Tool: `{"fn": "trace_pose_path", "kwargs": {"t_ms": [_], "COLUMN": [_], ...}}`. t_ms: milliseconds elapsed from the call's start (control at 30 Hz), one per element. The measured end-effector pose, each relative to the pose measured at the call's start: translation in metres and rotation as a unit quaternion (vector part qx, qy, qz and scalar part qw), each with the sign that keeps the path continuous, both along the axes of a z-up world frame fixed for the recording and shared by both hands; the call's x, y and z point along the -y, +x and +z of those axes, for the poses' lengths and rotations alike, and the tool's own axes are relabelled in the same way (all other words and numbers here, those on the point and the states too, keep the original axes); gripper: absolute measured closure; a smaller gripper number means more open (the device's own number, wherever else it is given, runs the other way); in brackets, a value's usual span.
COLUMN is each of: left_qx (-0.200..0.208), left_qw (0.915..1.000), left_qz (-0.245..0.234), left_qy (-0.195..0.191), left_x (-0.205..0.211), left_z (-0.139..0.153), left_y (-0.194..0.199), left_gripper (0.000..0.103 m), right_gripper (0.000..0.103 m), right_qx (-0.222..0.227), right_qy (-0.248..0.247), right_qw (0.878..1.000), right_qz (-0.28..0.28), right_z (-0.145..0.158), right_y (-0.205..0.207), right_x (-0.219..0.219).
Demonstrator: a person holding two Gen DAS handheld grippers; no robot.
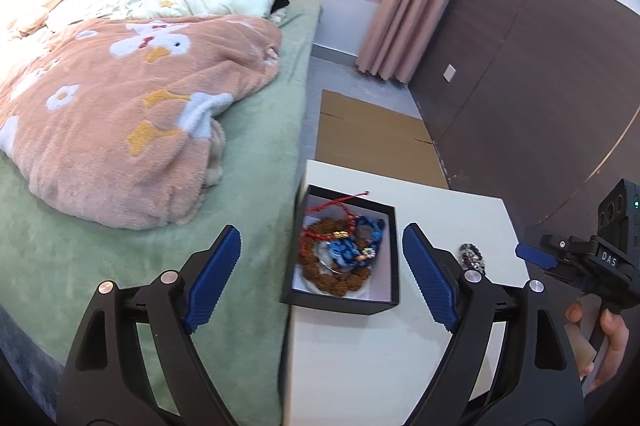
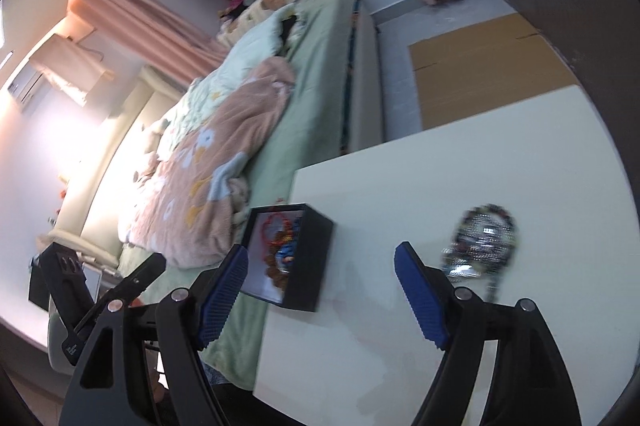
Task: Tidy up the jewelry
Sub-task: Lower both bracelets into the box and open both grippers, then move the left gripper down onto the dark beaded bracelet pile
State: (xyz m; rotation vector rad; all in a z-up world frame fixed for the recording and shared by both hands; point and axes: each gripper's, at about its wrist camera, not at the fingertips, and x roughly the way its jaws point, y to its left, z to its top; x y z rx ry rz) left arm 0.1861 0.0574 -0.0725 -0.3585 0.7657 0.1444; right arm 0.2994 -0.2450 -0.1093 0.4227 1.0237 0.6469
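From the left wrist view, I read the scene left to right. A bed with a green sheet fills the left side, and a pink blanket with white flower and duck shapes lies bunched on it. The white worktop stands directly beside the bed.

My left gripper hovers above the near left edge of the worktop. Its blue-padded fingers are wide apart and hold nothing. Between them I see the black box, which sits at the left edge of the worktop, next to the bed. The box has a white lining and contains several pieces tangled together: a red cord bracelet, a brown bead string and a blue knotted bracelet.

To the right of the box, apart from it, a dark beaded bracelet lies on the bare worktop, partly hidden behind my left gripper's right finger. At the far right edge, my right gripper enters the view, with a hand on its handle.

In the right wrist view, my right gripper also has its fingers wide apart and empty. The box appears just right of the left finger; the beaded bracelet is blurred, beyond the right finger. Flattened cardboard lies on the floor beyond the worktop.
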Motion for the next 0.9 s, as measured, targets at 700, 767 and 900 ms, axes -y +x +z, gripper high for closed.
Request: {"fn": "trace_pose_path", "kwargs": {"t_ms": [700,767,900], "left_qx": [-0.026,-0.032,-0.059], "left_qw": [0.9953,0.9937,0.9889], "left_qz": [-0.088,-0.102,-0.127], "left_qy": [-0.031,-0.033,-0.050], "left_x": [0.098,0.111,0.135], "left_z": [-0.032,-0.039,-0.061], "left_y": [0.051,0.056,0.070], "left_gripper": [0.019,0.024,0.042], "right_gripper": [0.014,0.015,0.022], "right_qx": [-0.025,-0.031,-0.039], "right_qy": [-0.026,-0.028,-0.032], "right_qw": [0.996,0.995,0.994], "right_qz": [-0.083,-0.089,-0.092], "right_z": [-0.015,-0.018,-0.023], "right_y": [0.009,0.010,0.013], "right_x": [0.090,0.094,0.099]}}
